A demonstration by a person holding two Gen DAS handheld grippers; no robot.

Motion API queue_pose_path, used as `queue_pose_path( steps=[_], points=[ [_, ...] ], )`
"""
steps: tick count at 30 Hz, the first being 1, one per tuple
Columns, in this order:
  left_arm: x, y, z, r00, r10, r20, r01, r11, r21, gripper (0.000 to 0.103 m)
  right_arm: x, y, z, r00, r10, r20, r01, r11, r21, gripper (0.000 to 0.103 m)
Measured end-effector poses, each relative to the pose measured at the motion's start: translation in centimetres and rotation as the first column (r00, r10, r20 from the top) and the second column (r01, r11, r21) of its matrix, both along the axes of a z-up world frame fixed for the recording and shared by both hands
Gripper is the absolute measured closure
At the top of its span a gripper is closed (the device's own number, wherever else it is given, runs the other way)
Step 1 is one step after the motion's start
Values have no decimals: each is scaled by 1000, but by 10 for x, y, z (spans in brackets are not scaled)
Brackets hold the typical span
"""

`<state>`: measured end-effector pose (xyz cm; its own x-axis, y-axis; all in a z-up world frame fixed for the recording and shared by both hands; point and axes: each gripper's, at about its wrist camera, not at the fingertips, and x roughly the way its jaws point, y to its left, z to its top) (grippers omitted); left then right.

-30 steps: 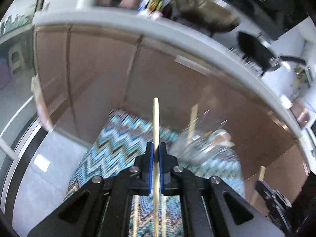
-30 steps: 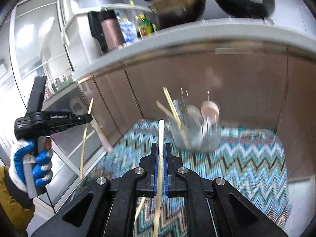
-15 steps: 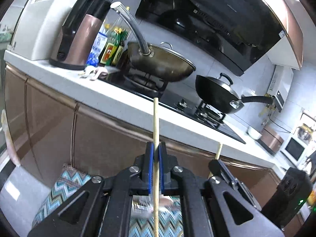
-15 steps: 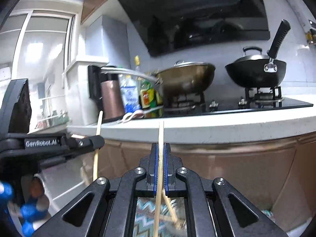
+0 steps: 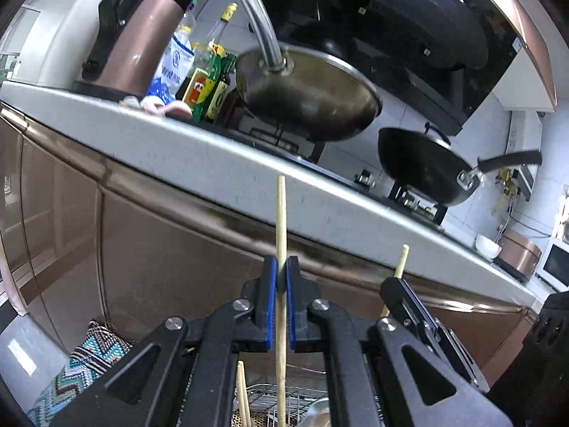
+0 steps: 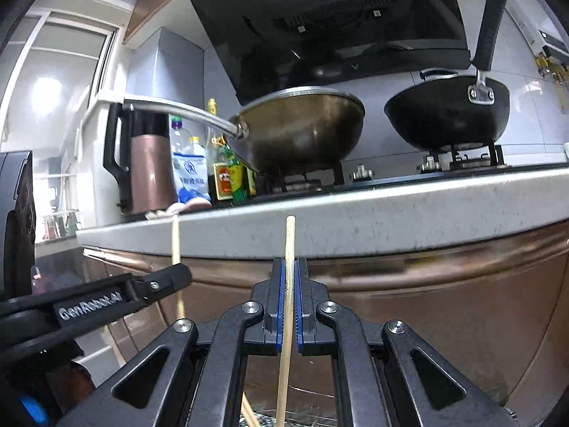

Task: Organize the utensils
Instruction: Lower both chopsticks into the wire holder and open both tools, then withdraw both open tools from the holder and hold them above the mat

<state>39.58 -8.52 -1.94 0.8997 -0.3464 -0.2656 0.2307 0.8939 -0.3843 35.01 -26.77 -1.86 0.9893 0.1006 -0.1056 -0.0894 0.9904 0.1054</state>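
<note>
My left gripper (image 5: 280,267) is shut on a wooden chopstick (image 5: 281,220) held upright, its lower end reaching down toward a wire utensil holder (image 5: 270,405) at the bottom edge, where another chopstick (image 5: 242,391) stands. My right gripper (image 6: 291,267) is shut on a second chopstick (image 6: 288,242), also upright. The right gripper shows in the left wrist view (image 5: 398,284) with its chopstick tip (image 5: 402,259). The left gripper shows in the right wrist view (image 6: 170,281) with its chopstick (image 6: 175,242). The two grippers are side by side, close together.
A grey countertop edge (image 5: 213,156) and brown cabinet fronts (image 5: 160,249) fill the view ahead. A steel wok (image 6: 302,131), a black wok (image 6: 448,114), bottles (image 6: 224,174) and a kettle (image 6: 145,170) stand on the counter. A zigzag cloth (image 5: 85,366) lies below left.
Both grippers have tilted up from looking down at the cloth and holder to facing the counter, and moved closer to it. Each still grips its chopstick.
</note>
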Motion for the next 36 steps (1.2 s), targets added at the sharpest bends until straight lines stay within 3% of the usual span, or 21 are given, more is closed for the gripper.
queue_pose_path(
  steps=[8, 19, 22, 31, 33, 34, 36],
  points=[
    [12, -8, -27, 1000, 18, -8, -18, 999, 28, 98, 5, -2, -23, 1000, -20, -14, 21, 1000, 8, 98],
    [2, -7, -21, 1000, 17, 2, -17, 999, 47, 96, -5, 1, -23, 998, 10, -64, -10, 1000, -9, 97],
    [3, -5, -21, 1000, -1, -24, 2, 999, 37, 86, -10, 0, -21, 998, 5, -69, -5, 1000, -1, 82],
    [-31, 28, 16, 998, 57, 5, -57, 998, 37, 81, -45, -10, 11, 998, -34, -49, 35, 999, 17, 68],
    [-45, 37, 30, 997, 75, 22, -76, 996, 43, 72, -56, -11, 21, 998, -46, -45, 47, 999, 18, 65],
    [-52, 41, 36, 996, 84, 29, -85, 995, 46, 62, -63, -11, 26, 998, -53, -40, 54, 998, 16, 62],
    [-73, 51, 50, 993, 105, 52, -108, 993, 52, 58, -77, -10, 36, 998, -60, -36, 60, 998, 13, 57]
  ],
)
